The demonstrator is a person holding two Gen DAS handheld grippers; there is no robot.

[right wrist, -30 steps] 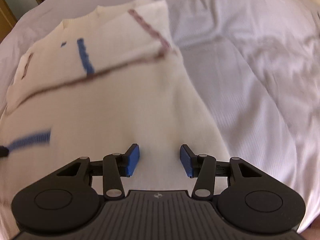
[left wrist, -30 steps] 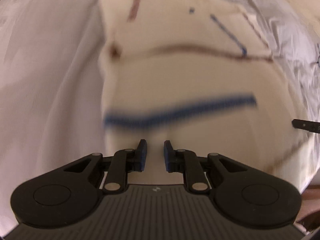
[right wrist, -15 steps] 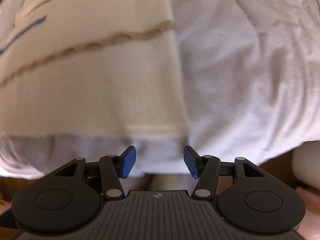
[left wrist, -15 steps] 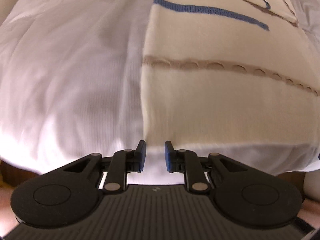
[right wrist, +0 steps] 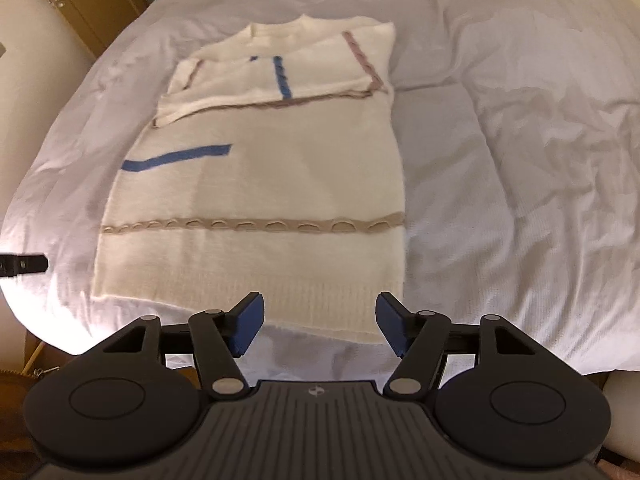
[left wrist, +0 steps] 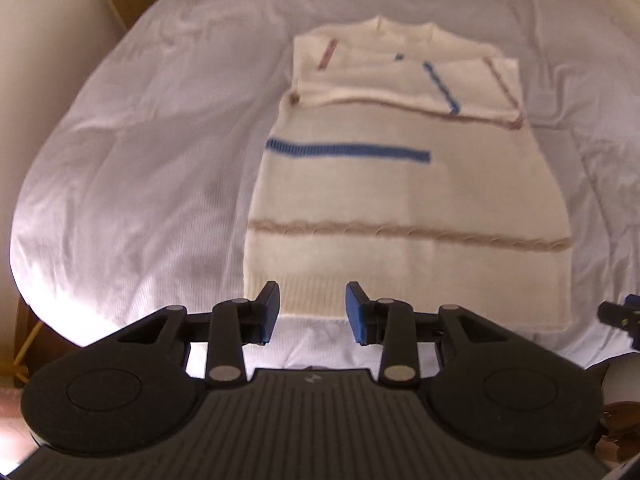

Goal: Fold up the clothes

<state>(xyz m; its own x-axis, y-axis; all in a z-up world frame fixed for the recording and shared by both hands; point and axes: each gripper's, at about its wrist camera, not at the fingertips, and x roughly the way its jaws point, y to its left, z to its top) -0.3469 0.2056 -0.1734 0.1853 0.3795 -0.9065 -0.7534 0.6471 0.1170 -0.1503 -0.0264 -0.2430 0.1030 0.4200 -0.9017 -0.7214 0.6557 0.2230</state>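
A cream knitted sweater [left wrist: 404, 200] with blue and tan stripes lies flat on the white bed, its sleeves folded across the chest and its ribbed hem nearest me. It also shows in the right wrist view [right wrist: 256, 184]. My left gripper [left wrist: 313, 312] is open and empty, just in front of the hem's left part. My right gripper [right wrist: 320, 322] is open wider and empty, in front of the hem's right corner. Neither touches the sweater.
The white bedcover [right wrist: 520, 160] is wrinkled to the right of the sweater and smoother on the left [left wrist: 140, 160]. The bed's front edge runs just under both grippers. A wooden door [right wrist: 80, 4] and wall stand at the far left.
Both grippers have pulled back from over the sweater to the bed's front edge, then lifted for a wider view. Both have opened wider. The sweater has not moved.
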